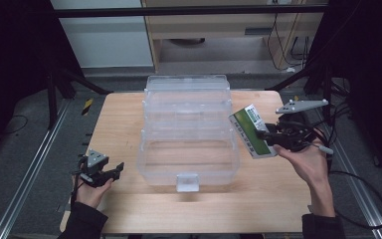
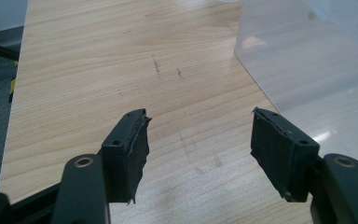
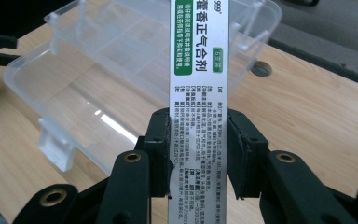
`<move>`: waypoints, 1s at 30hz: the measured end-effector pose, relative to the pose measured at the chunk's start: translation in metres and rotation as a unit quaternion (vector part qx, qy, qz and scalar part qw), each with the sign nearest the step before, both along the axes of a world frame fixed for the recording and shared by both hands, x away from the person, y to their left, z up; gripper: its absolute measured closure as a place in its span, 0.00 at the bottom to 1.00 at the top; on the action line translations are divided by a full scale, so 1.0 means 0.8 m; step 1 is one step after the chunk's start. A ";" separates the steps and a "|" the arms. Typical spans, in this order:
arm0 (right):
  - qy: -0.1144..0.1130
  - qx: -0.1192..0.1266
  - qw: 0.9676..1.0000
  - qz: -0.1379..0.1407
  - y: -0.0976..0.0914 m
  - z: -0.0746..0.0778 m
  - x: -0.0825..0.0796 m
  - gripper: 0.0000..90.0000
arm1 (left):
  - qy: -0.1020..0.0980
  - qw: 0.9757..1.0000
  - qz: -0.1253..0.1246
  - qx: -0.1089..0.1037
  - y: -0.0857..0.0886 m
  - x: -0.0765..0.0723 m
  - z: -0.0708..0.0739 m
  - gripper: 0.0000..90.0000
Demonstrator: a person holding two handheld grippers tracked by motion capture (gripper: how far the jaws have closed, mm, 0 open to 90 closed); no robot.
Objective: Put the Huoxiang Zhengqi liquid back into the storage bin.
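Your right gripper clamps a green-and-white medicine box by its narrow sides, holding it in the air just beside the clear plastic case's right edge. The right gripper view shows the box's printed side (small text, a green label). Your left gripper rests near the table's left edge, jaws wide apart with nothing between them.

Right gripper clamped on a medicine box

The two black jaws press on either side of a narrow white box with a green panel and printed Chinese text, which stands on end and runs up past the top edge. Behind it, a clear plastic organiser case lies open on the wooden table, its divided compartments visible and its latch tab toward the lower left.
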State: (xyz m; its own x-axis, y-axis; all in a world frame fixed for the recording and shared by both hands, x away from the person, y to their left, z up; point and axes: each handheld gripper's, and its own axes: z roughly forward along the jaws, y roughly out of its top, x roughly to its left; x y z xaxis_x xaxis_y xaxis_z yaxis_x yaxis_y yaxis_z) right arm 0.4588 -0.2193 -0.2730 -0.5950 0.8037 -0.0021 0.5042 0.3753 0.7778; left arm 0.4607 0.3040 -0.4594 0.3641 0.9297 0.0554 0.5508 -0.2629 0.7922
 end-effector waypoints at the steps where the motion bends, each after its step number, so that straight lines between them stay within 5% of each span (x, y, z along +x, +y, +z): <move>1: -0.005 0.000 1.000 0.008 0.004 0.001 0.002 0.72 | 0.001 1.000 0.000 0.000 0.000 0.000 0.000 0.40; 8: 0.000 -0.004 0.998 0.062 0.032 0.004 0.021 0.72 | 0.003 1.000 -0.001 -0.001 0.001 0.000 -0.002 0.40; 15: 0.010 -0.020 0.992 0.121 0.055 0.003 0.043 0.72 | 0.004 1.000 0.001 0.000 0.003 0.001 -0.003 0.41; 23: 0.020 -0.010 0.981 0.195 0.064 -0.006 0.066 0.72 | 0.006 1.000 0.003 -0.001 0.005 0.001 -0.004 0.41; 30: 0.033 -0.038 0.970 0.239 0.062 -0.019 0.080 0.72 | 0.007 1.000 0.000 0.000 0.003 0.001 -0.004 0.42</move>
